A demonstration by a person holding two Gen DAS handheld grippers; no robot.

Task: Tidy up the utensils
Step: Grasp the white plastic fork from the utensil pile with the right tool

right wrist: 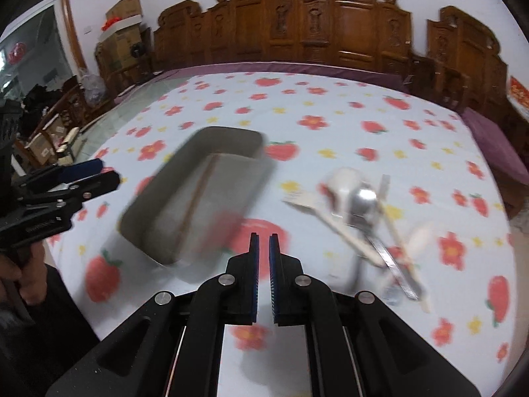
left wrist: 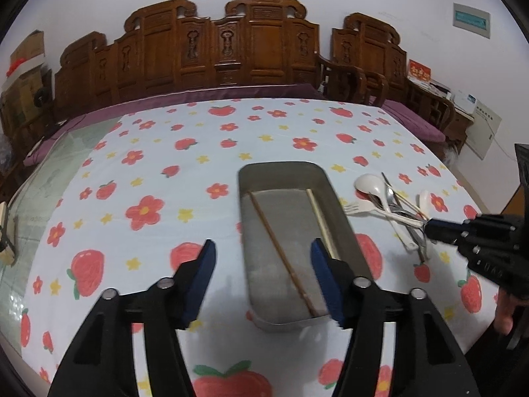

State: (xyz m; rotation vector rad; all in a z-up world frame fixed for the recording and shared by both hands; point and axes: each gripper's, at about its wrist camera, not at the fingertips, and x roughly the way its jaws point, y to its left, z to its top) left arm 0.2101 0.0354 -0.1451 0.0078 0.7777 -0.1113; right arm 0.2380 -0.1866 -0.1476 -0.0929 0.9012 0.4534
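- Jaws: my left gripper (left wrist: 263, 278) gapes empty; right gripper (right wrist: 263, 278) nearly closed, holding nothing.
- Utensil pile (left wrist: 393, 208) lies right of the tray (left wrist: 281, 172) (two chopsticks inside).
- I'd single out one handle, approaching low.

In the right wrist view the metal tray (right wrist: 198, 192) and the pile of utensils (right wrist: 363, 218) are blurred, so single pieces are hard to separate. In the left wrist view the right hand-held gripper (left wrist: 429, 228) is cut off by the picture's edge, and its fingertips are too small to tell whether they hold anything.

The left gripper (left wrist: 263, 276) is hovering with its jaws spread wide, while the right gripper (right wrist: 263, 276) is hanging with jaws nearly closed, gripping nothing.
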